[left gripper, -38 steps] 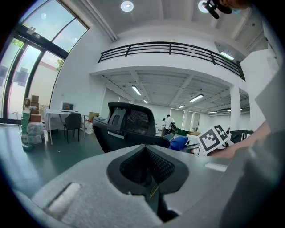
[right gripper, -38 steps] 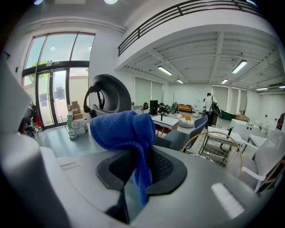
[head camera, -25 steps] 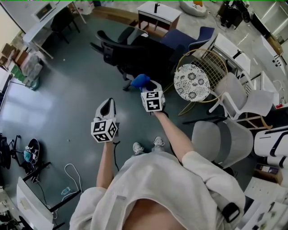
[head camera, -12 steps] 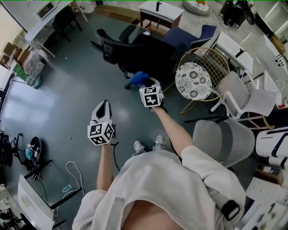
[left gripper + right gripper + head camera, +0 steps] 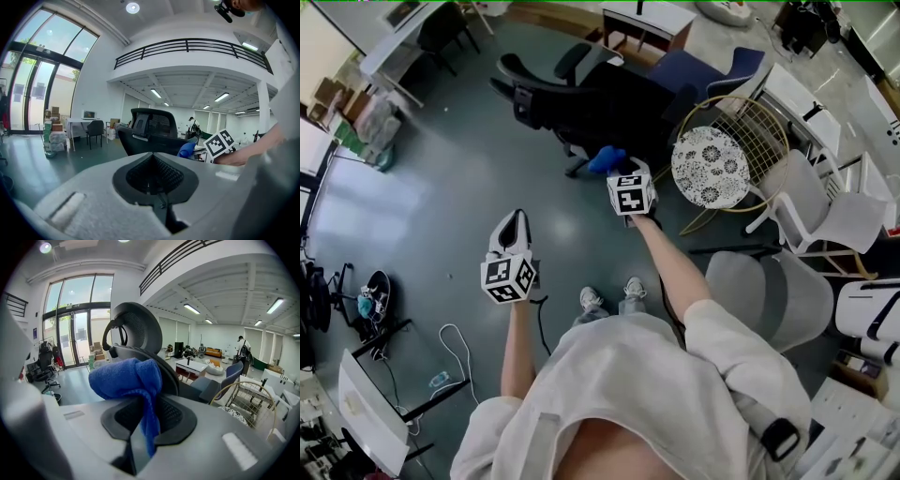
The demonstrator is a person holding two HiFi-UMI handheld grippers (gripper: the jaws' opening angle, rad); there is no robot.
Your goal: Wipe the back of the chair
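Right gripper (image 5: 143,439): jaws closed on a blue microfibre cloth (image 5: 126,376); it sits just above centre in the head view, on an outstretched arm.
Cloth: bunched in a lump above the jaws, with one tail hanging down between them. In the head view it shows at upper centre, right at the near edge of the chair.
Chair: a black mesh-back office chair (image 5: 581,103) at upper centre of the head view. In the right gripper view its curved back and headrest rise directly behind the cloth. I cannot tell whether the cloth touches it.
Left gripper (image 5: 161,206): jaws together with nothing between them; left of centre in the head view, over the grey floor (image 5: 441,187), well apart from the chair.
Nearby: a gold wire chair with a round patterned cushion (image 5: 705,167), just right of the right gripper.
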